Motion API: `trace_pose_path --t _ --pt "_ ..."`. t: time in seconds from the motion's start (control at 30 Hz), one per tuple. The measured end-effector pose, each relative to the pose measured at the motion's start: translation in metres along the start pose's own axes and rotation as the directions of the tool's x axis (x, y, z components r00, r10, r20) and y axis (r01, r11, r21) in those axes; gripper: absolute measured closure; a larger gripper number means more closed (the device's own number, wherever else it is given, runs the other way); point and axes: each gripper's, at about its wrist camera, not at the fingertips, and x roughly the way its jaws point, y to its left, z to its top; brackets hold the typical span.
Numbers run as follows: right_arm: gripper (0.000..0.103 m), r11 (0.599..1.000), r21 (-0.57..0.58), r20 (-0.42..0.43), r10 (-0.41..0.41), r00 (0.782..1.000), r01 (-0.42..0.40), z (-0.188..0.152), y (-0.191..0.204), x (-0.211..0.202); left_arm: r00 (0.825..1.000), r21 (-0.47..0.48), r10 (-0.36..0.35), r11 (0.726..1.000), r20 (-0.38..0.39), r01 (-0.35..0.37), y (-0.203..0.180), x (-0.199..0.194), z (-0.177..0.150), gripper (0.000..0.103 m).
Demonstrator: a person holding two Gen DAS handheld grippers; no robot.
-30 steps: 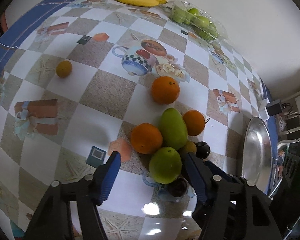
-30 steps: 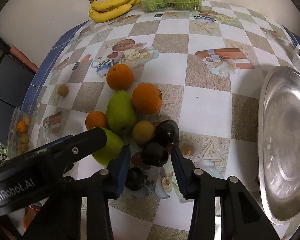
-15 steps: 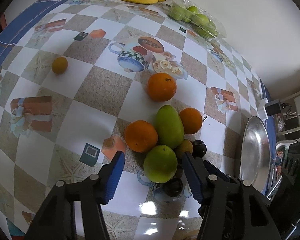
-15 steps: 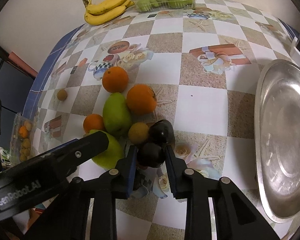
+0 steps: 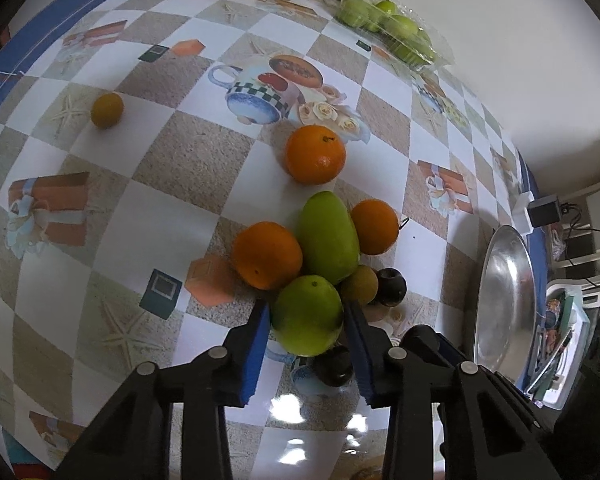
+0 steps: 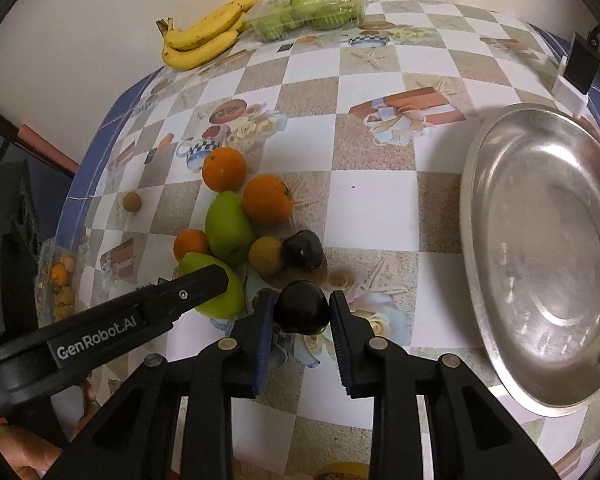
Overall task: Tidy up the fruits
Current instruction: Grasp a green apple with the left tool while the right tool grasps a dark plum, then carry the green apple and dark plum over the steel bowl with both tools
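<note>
I am in the pick-up step, with a fruit in each hand. My right gripper (image 6: 302,310) is clamped on a dark plum (image 6: 302,307); its blue pads press both sides, and it looks lifted a little off the table (image 6: 376,184). My left gripper (image 5: 306,320) has just been closing, and now its pads touch both sides of a green mango (image 5: 307,315). That mango sits at the 6 o'clock end of the fruit pile. I think it is gripped but not yet lifted.

In the left view, a bigger mango (image 5: 328,238) lies just at 12 o'clock from mine, with an orange (image 5: 267,255) at 10 o'clock, touching or nearly so. Another plum (image 5: 334,366) hides under my mango at 5 o'clock.

The silver tray (image 6: 540,256) waits at 3 o'clock, well apart from the pile, with nothing in it.

Next I should carry the plum over to the tray and set it down softly so it does not roll. The mango must come straight up, or it may bump the orange and send fruit rolling.
</note>
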Motion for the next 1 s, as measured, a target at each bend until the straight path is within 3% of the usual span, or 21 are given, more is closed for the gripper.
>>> trace_pose_path --t 0.17,0.63,1.0 --pt "0.074 1.000 0.010 0.009 0.007 1.000 -0.007 0.001 -0.003 -0.003 1.000 0.002 -0.010 1.000 0.002 0.010 0.001 -0.003 -0.001 0.063" --pt "0.074 0.998 0.059 0.064 0.013 0.998 -0.017 0.007 -0.018 -0.025 0.994 0.078 -0.008 0.997 0.113 -0.001 -0.021 -0.035 -0.002 0.063" --pt "0.074 0.985 0.158 0.139 -0.088 0.986 0.066 0.018 -0.061 -0.055 0.989 0.197 0.012 0.980 0.144 -0.040 -0.067 -0.039 0.001 0.063"
